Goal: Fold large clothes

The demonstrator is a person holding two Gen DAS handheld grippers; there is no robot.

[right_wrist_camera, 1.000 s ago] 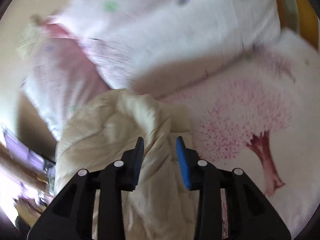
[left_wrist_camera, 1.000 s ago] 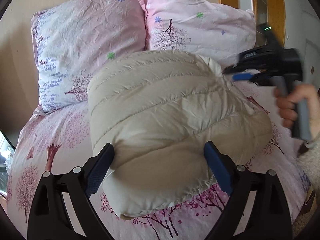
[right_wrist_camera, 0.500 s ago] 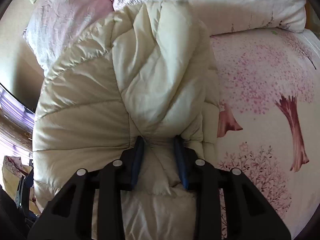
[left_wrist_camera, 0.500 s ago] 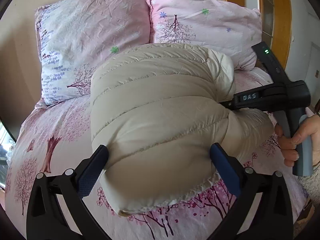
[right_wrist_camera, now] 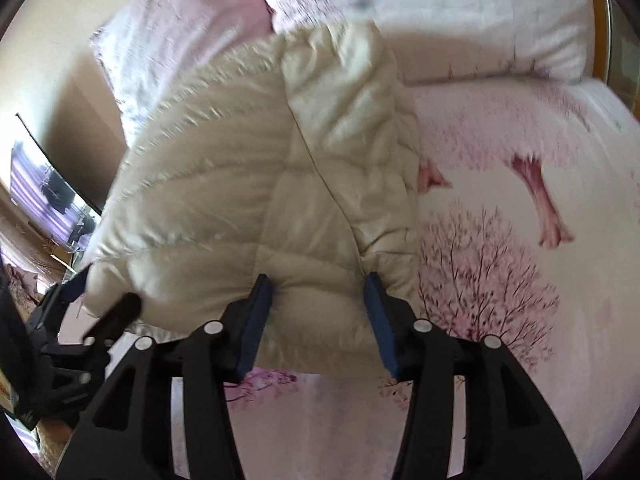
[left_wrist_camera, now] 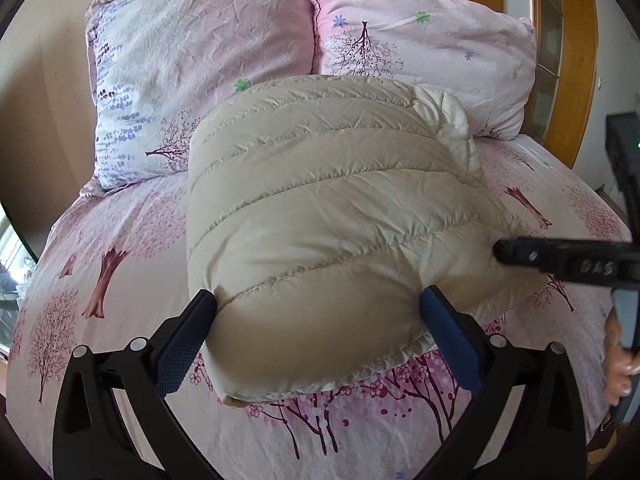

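Note:
A cream quilted puffer jacket point(left_wrist_camera: 320, 208) lies folded into a thick bundle on the pink bed sheet point(left_wrist_camera: 100, 260). My left gripper point(left_wrist_camera: 316, 298) stands wide open, and the bundle's near end bulges between its fingers. My right gripper point(right_wrist_camera: 316, 284) is at the bundle's right edge. Its jaws are opening, with the jacket's point(right_wrist_camera: 248, 184) folded edge lying loosely between the blue pads. In the left wrist view the right gripper point(left_wrist_camera: 500, 250) comes in from the right and its tip touches the jacket's side. The right wrist view shows the left gripper point(right_wrist_camera: 100, 296) at the lower left.
Two pink patterned pillows point(left_wrist_camera: 200, 60) point(left_wrist_camera: 420, 48) lean against the wall behind the jacket. A wooden frame point(left_wrist_camera: 568, 80) stands at the far right. A person's hand point(left_wrist_camera: 618, 356) holds the right gripper's handle. A screen point(right_wrist_camera: 44, 192) shows beyond the bed's left side.
The right gripper came down from the jacket's upper right to its right side. It pinched a fold and has widened its jaws. The left jaws spread a little wider.

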